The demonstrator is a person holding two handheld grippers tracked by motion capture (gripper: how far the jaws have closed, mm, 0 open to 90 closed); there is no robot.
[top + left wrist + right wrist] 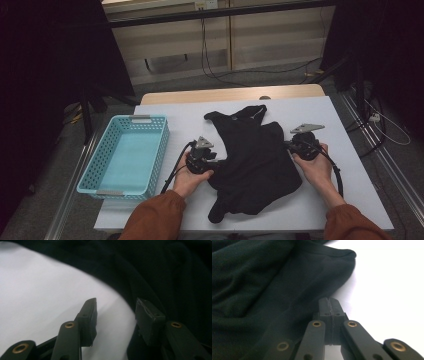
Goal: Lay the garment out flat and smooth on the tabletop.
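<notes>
- The black garment lies rumpled on the white table, between the two grippers and reaching out past both sets of fingers.
- Left gripper: its fingers stand apart at the cloth's edge, one over bare table, the other over the dark fabric, with nothing pinched between them. My guess is that they are lined up to take that hem.
- Right gripper: its fingers are pressed together just beside the garment's edge. I cannot tell whether a thin fold of cloth is caught in them.
- Both hands come in low, forearms in rust-coloured sleeves, each gripper aimed inward at the garment, probably to work its two sides together.
- A light blue basket sits well away from the left fingers, on their outer side, probably as the drop place.
</notes>
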